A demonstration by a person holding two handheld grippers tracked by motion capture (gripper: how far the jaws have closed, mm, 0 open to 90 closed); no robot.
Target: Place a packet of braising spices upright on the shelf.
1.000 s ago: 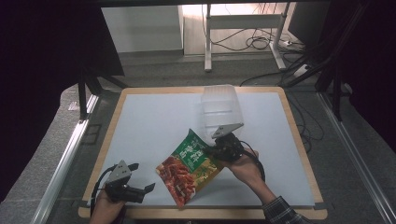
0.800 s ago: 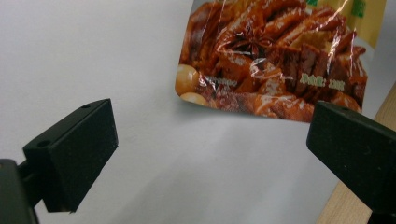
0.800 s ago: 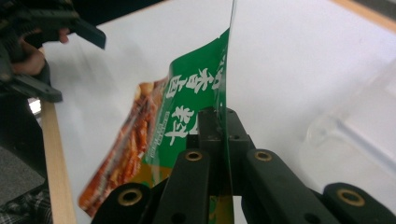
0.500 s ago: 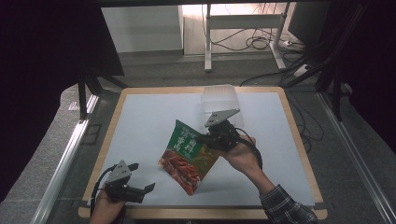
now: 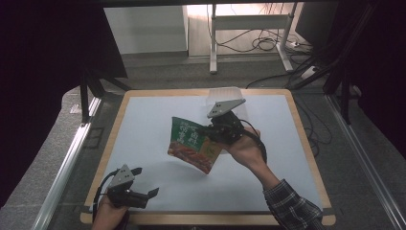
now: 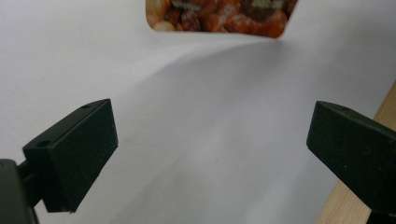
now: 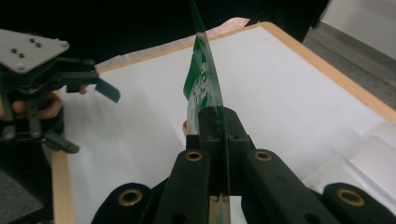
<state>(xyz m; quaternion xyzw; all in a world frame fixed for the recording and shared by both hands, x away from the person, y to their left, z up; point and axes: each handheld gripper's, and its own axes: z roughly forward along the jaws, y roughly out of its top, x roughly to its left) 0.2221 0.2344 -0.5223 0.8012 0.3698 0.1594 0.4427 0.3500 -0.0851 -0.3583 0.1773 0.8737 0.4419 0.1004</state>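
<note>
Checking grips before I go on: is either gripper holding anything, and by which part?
The right gripper is shut on the snack packet, pinching its edge. The left gripper is open, holding nothing.

White table (image 5: 143, 129) lies bare from 7 to 11 o'clock; the raised snack packet (image 5: 194, 143) and clear container (image 5: 225, 92) block 12 o'clock.
</note>
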